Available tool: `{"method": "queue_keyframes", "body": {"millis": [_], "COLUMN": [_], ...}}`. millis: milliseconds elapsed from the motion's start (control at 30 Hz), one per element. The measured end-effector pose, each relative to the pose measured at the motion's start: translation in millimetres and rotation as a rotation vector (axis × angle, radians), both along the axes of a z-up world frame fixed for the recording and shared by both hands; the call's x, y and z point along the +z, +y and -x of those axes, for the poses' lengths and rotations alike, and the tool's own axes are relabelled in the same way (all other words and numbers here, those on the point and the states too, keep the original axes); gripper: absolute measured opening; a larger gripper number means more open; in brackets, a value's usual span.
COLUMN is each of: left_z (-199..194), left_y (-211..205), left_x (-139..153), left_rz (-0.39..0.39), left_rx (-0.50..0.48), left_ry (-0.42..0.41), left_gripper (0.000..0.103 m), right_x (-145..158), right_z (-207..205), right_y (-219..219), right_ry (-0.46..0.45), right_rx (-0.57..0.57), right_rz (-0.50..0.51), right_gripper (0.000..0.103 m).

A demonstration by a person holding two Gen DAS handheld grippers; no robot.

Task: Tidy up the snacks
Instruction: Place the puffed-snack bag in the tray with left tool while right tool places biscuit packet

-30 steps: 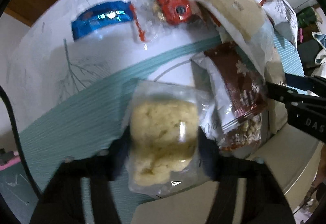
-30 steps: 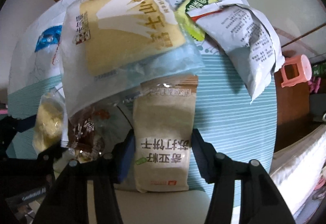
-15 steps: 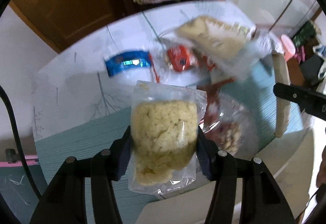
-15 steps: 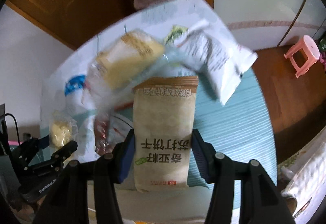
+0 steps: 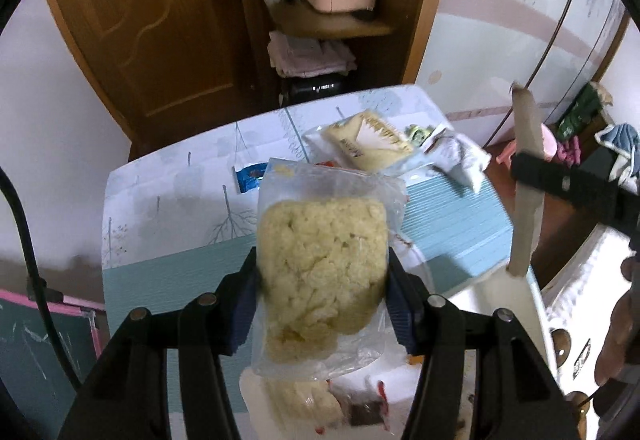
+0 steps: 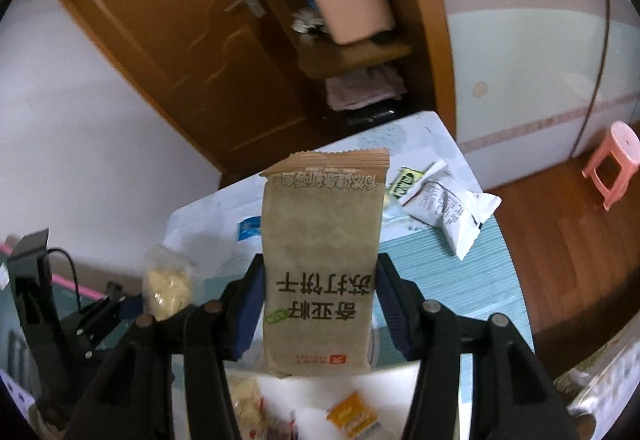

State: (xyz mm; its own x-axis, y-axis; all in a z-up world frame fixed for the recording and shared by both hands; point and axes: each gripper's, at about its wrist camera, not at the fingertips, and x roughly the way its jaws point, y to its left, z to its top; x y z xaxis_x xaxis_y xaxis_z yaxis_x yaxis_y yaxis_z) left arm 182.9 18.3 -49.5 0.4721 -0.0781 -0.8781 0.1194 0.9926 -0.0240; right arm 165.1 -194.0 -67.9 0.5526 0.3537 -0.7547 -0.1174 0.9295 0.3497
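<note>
Left gripper [image 5: 322, 292] clamps clear plastic bag of pale yellow puffed cake [image 5: 322, 268]; right gripper [image 6: 320, 304] clamps tan paper-look cracker packet [image 6: 322, 264], both upright between pads.

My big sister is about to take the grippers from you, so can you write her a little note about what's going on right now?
Left gripper: shut on the clear bag of yellow crumbly snack, lifted above the table.
Right gripper: shut on the brown cracker packet, also lifted.
On the table: the yellow cake pack, the white pouch, a green packet and a blue packet.
Below the grippers: a white surface with a few snacks, including an orange sachet.
Done: two snacks picked up.
Left: put both down, probably with those below, then fetch the rest.
</note>
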Motion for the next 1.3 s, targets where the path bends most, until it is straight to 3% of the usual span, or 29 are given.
{"method": "queue_keyframes", "body": {"millis": [300, 667, 1000, 1300], "left_z": [67, 111, 124, 129], "left_y": [-15, -36, -48, -48], "left_x": [29, -8, -50, -65], "left_rz": [-0.032, -0.092, -0.095, -0.086], "left_rx": [-0.002, 0.026, 0.038, 0.048], "left_ry": [-0.05, 0.046, 0.183, 0.257], "left_gripper": [0.055, 0.055, 0.056, 0.056], "right_x": [19, -11, -37, -46], "right_z": [74, 131, 141, 146], "right_y": [19, 17, 13, 19], "right_ry": [-0.031, 0.035, 0.096, 0.124], "right_rx": [0.163, 0.257, 0.294, 0.316], "right_rz": [0.124, 0.226, 0.291, 0.322], "right_gripper": [0.054, 0.054, 0.054, 0.054]}}
